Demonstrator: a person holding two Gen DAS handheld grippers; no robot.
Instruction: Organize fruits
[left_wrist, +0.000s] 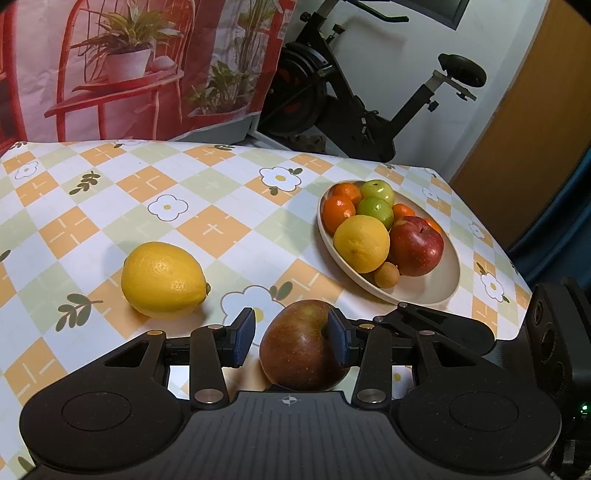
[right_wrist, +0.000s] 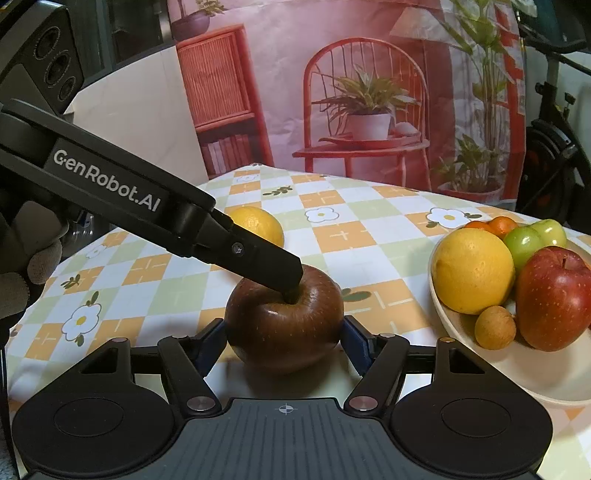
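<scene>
The right view shows the right gripper (right_wrist: 283, 341) clasping the apple (right_wrist: 282, 325). The left view shows the left gripper (left_wrist: 291, 338) part-open, one finger (left_wrist: 338, 338) in the apple's dimple, gripping nothing, beside a whole lemon (left_wrist: 164, 278).

The room is evenly and fairly brightly lit from overhead, with a warm cast. Shadows on the checked tablecloth (left_wrist: 207, 177) are soft: a faint one lies to the left of the lemon (left_wrist: 163, 278), and a darker patch sits under the dark apple (right_wrist: 282, 319). A small white glint shows on that apple's top, and a duller sheen on the red apple (right_wrist: 554, 299) in the bowl (right_wrist: 546, 376). Both views bulge like a fisheye; the table's edges curve, and the corners fall to black. The near gripper housings look slightly soft, and the backdrop (right_wrist: 369, 92) is mildly washed out.
</scene>
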